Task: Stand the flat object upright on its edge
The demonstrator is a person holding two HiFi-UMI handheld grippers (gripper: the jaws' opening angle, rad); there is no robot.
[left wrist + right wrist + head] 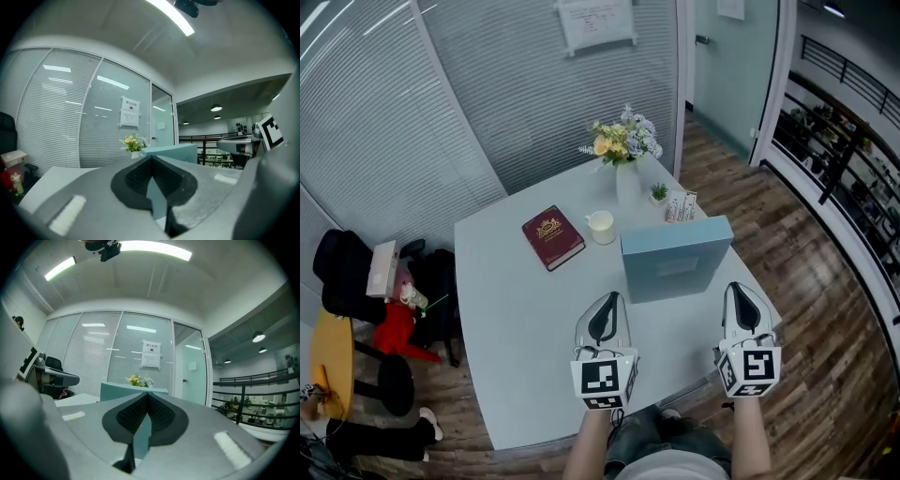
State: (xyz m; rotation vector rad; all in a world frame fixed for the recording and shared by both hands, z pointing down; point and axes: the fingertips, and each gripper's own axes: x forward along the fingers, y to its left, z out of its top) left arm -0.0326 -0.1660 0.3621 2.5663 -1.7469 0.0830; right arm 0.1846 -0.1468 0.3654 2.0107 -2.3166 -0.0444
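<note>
Reading this as the end of the job: the blue box (675, 258) stands on its long edge mid-table (516, 309), broad face toward the person, with the cup (601, 226) and flower vase (626, 178) beyond it. Left gripper (607, 302) and right gripper (737, 291) are both pinched closed on nothing, low at the near edge, apart from the box. Next move, in my judgement: stay clear, since a nudge could tip it.

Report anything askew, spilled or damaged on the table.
Nothing stands out. The blue box stands upright on its edge, the cup and vase are upright, and the red book lies flat, merely angled.
</note>
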